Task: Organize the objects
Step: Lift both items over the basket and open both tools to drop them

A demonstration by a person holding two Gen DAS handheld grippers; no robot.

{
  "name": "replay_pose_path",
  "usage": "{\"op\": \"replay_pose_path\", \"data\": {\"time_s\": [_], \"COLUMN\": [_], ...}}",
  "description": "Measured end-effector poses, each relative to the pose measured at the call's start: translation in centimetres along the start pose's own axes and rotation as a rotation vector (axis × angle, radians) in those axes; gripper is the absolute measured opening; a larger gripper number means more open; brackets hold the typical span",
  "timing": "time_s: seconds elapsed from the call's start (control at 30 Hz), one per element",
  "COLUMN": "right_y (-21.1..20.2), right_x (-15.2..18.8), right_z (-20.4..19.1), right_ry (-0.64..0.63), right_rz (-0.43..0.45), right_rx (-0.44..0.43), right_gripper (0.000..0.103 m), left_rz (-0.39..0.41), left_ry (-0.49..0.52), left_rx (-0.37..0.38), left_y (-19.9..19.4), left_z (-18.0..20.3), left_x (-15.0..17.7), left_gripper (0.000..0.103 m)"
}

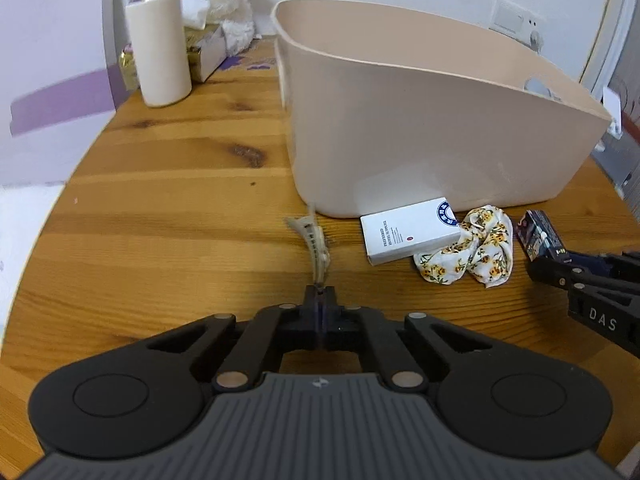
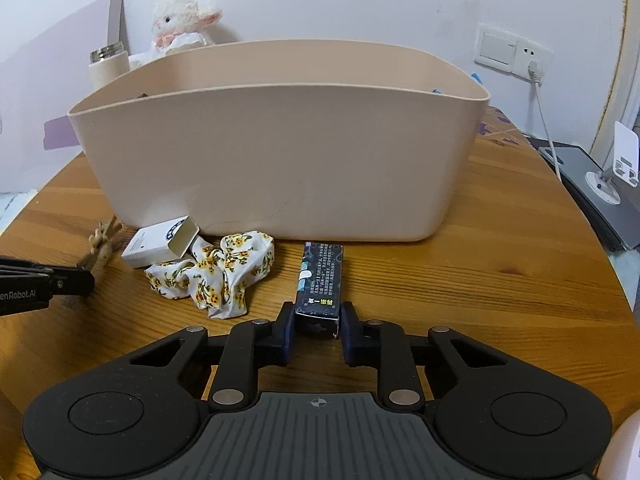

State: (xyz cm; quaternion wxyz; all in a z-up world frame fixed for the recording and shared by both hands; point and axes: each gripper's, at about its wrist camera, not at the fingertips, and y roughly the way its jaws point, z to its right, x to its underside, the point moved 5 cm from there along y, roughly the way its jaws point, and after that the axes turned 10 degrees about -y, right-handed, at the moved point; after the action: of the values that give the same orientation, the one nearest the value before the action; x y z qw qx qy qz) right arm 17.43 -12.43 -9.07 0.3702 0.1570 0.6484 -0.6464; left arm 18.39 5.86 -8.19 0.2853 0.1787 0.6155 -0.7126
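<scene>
The hair clip (image 1: pixel 314 246) lies on the worktop (image 1: pixel 168 208) in front of the bin (image 1: pixel 400 120), near its left corner, its near end pinched in the left claw (image 1: pixel 319 300), whose jaws are clenched almost together, probably to lift it into the bin. Further right lie a white box (image 1: pixel 408 236) and a floral cloth (image 1: pixel 472 252). The right claw (image 2: pixel 318 326) is partly open, its pads astride the near end of the dark box (image 2: pixel 320 280); whether they grip it, I cannot tell.
</scene>
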Motion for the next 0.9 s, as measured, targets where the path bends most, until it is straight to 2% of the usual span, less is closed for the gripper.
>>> {"op": "replay_pose_path", "data": {"time_s": [0.5, 0.77, 0.9], "right_y": [-3.1, -5.0, -6.7], "right_x": [-0.3, -0.7, -1.5], "right_z": [0.4, 0.4, 0.5], "right_ry": [0.020, 0.015, 0.010], "right_rz": [0.059, 0.105, 0.154], "right_rx": [0.020, 0.025, 0.030], "right_gripper": [0.021, 0.021, 0.021], "left_rz": [0.011, 0.060, 0.105], "left_ry": [-0.024, -0.011, -0.007], "left_rx": [0.030, 0.054, 0.074], "left_y": [-1.4, -3.8, -6.1], "left_z": [-1.1, -1.0, -0.8], "left_x": [0.6, 0.4, 0.0], "left_gripper": [0.002, 0.002, 0.002]}}
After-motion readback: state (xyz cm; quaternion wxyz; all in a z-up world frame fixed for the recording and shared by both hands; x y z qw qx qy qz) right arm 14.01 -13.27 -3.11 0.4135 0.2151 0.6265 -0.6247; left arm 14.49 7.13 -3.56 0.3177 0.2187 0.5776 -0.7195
